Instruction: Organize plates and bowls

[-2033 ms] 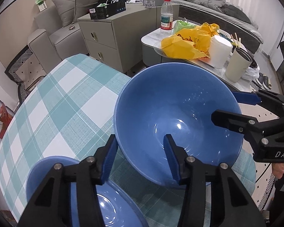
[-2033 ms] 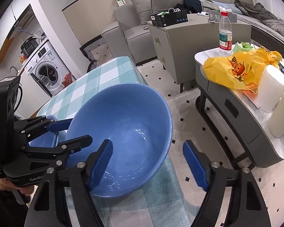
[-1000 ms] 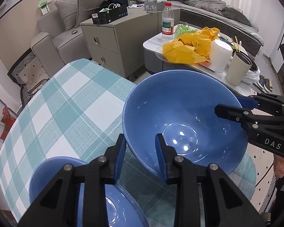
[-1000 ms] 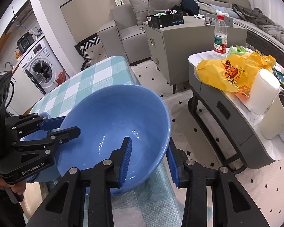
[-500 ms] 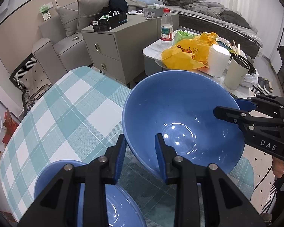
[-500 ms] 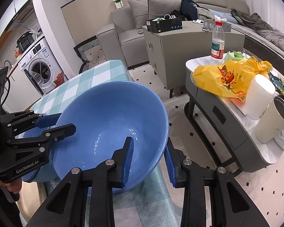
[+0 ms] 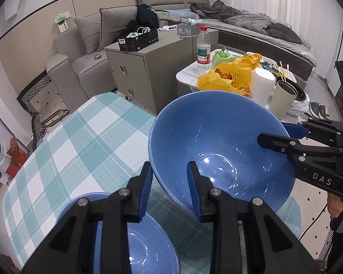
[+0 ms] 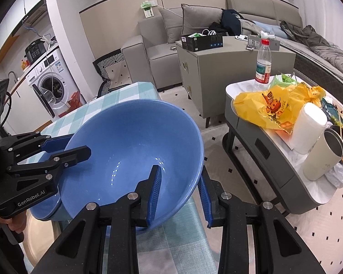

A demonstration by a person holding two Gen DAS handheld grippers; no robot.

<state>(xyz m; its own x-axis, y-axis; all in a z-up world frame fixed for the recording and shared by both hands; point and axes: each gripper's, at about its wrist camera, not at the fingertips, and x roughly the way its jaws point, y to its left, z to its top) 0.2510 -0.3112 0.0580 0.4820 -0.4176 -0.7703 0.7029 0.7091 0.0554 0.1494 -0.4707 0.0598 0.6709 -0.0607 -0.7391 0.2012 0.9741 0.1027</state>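
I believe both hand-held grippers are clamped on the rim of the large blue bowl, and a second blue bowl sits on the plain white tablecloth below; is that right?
Nearly: the tablecloth is teal-and-white checked, not plain white, as the left wrist view shows. The rest holds: the left hand-held gripper and right hand-held gripper both clamp the large blue bowl by its rim, and the second blue bowl sits below.

My left gripper [image 7: 169,188] angles downward, its jaws pinched on the big bowl's [image 7: 217,141] rim. My right gripper [image 8: 179,190] clamps the opposite rim, tilted down likewise.
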